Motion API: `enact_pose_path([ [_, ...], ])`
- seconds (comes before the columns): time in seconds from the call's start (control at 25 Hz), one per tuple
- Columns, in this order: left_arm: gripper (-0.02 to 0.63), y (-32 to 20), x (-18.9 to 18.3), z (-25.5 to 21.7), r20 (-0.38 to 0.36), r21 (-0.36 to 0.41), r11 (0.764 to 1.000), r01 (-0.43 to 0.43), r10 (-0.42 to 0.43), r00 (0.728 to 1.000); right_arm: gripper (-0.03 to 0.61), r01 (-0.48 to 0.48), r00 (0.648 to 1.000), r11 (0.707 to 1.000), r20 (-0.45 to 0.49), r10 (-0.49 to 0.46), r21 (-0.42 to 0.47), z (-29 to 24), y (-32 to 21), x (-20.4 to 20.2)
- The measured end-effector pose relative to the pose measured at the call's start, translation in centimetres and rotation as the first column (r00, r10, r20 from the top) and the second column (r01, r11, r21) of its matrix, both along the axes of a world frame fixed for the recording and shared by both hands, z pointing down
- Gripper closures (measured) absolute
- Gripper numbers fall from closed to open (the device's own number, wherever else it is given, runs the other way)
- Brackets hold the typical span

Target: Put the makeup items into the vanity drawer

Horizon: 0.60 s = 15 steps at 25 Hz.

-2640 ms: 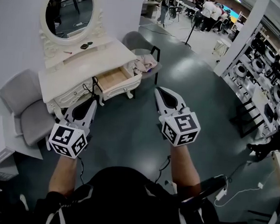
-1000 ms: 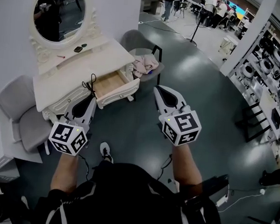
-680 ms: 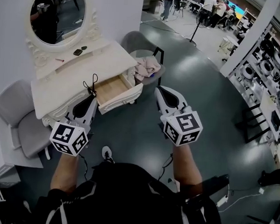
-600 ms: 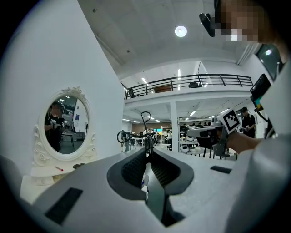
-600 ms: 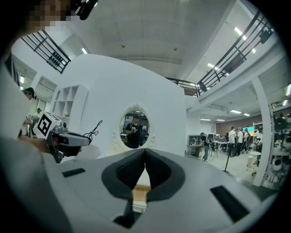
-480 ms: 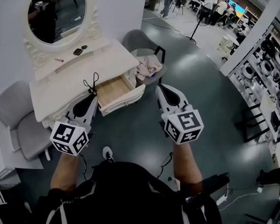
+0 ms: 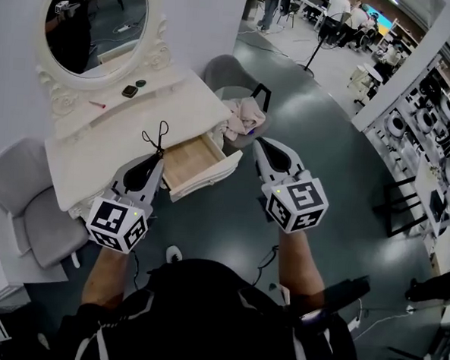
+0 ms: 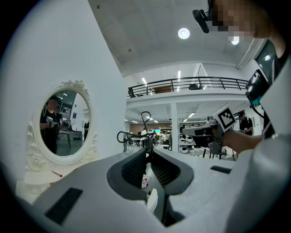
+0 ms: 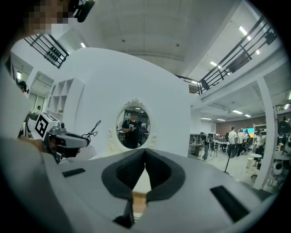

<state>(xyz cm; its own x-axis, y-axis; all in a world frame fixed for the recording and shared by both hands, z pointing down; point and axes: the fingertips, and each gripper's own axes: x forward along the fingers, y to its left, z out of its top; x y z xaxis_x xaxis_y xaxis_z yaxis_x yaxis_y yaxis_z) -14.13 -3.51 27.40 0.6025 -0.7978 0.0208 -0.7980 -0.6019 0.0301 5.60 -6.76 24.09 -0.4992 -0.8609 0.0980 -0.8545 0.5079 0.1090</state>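
Note:
The white vanity (image 7: 87, 140) with an oval mirror (image 7: 94, 19) stands at upper left, its wooden drawer (image 7: 190, 156) pulled open. My left gripper (image 7: 158, 155) is shut on a black loop-handled tool like an eyelash curler (image 7: 161, 133), held just left of the drawer; its loops stick up past the jaws (image 8: 146, 135). My right gripper (image 7: 261, 142) hangs shut and empty to the right of the drawer front. A dark compact (image 7: 129, 91), a small round item (image 7: 140, 83) and a red pencil (image 7: 97, 104) lie on the vanity's back shelf.
A grey chair (image 7: 230, 73) with a pink cloth (image 7: 244, 116) stands right of the vanity, close behind my right gripper. Another grey chair (image 7: 26, 201) sits at the left. Dark floor (image 7: 333, 144) spreads to the right, with shelving (image 7: 433, 127) and people far off.
The person has stepped closer to the vanity. Both grippers now reach the open drawer's sides, the left still shut on the curler.

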Motion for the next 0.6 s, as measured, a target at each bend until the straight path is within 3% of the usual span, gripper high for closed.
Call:
enact_pose_path([
  [0.6, 0.58, -7.4, -5.9, 2.5, -0.039, -0.043, 0.999, -0.016, 0.014, 0.999, 0.574, 0.008, 0.999, 0.999, -0.032, -0.01, -0.05, 2.0, -9.8, -6.1],
])
